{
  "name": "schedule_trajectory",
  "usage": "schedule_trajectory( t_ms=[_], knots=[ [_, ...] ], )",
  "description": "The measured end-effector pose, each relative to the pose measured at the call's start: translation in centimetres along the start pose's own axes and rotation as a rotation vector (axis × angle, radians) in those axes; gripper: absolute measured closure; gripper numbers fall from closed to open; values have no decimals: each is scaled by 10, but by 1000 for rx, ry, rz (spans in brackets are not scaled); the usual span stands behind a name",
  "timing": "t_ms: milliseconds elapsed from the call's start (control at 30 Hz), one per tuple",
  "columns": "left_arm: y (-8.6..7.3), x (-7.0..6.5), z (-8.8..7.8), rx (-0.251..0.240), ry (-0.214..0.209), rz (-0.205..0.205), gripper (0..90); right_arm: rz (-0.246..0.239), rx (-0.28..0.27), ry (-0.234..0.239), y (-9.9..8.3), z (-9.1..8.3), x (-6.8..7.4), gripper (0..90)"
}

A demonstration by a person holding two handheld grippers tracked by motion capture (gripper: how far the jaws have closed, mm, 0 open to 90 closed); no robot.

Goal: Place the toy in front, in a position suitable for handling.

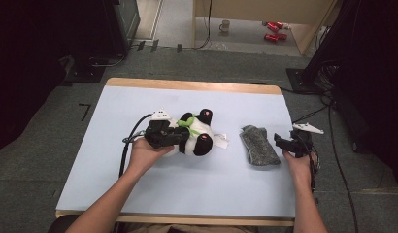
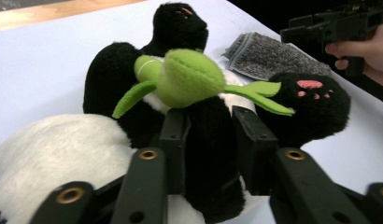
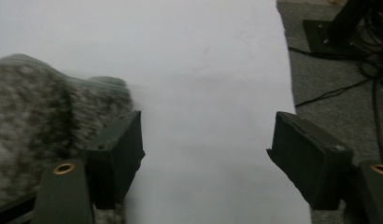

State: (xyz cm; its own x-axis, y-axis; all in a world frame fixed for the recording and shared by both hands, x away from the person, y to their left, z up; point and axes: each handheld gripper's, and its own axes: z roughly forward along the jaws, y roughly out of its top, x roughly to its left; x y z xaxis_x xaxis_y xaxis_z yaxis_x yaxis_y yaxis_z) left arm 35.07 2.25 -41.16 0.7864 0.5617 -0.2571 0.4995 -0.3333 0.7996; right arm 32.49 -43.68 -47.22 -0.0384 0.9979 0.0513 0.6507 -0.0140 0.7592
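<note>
Two claws in play, both worked from the near edge of the tabletop (image 1: 139, 194). Left claw (image 2: 210, 140) sits on the plush panda (image 1: 194, 133): a black limb of the toy stands between its jaws, which are part open; the limb fills the gap, but whether the pads actually press it can't be told from the left gripper view. Panda lies on its side mid-tabletop, left of centre, feet with pink pads pointing toward the right hand, green scarf (image 2: 189, 77) just past the left jaws. Right claw (image 1: 290, 143) rests at the right edge of the tabletop, jaws wide and holding nothing; in the right gripper view one jaw lies against the edge of the grey sock (image 3: 45, 121), the other is over bare tabletop near the rim. Sock sits between panda and right claw, near the right claw and apart from the toy, long axis running near-to-far. Judgement: sock lies to the right claw's inner side, so a pick needs that claw shifted toward the panda to straddle the sock across its short width. Further back: floor, mug (image 1: 225, 25), red items (image 1: 273, 30).
</note>
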Motion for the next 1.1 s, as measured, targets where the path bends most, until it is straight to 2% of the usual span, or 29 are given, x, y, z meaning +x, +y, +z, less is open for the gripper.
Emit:
schedule_trajectory(
  t_ms=[133, 233, 333, 400, 567, 867, 967, 1100],
  knots=[
    [-1, 0, -4, 0, -28, 15, 524, -20, -18, 29, 4, -7, 10, 266],
    [-1, 0, -11, -22, -33, 36, 454, -34, -32, 44, 6, -11, 16, 273],
    [0, 0, -23, -82, -27, 66, 417, -51, -41, 58, 7, -16, 21, 280],
    [2, 1, -31, -99, -23, 78, 397, -56, -41, 68, 8, -18, 24, 283],
    [2, 10, -47, -95, 6, 104, 383, -62, -38, 90, 9, -22, 30, 301],
    [-6, 33, -68, -86, 44, 103, 356, -83, -19, 138, 8, -28, 41, 338],
    [-9, 40, -73, -77, 42, 99, 350, -92, -12, 157, 7, -29, 46, 346],
    [-16, 48, -79, -60, 60, 127, 354, -93, -2, 183, 5, -29, 53, 346]
  ],
)
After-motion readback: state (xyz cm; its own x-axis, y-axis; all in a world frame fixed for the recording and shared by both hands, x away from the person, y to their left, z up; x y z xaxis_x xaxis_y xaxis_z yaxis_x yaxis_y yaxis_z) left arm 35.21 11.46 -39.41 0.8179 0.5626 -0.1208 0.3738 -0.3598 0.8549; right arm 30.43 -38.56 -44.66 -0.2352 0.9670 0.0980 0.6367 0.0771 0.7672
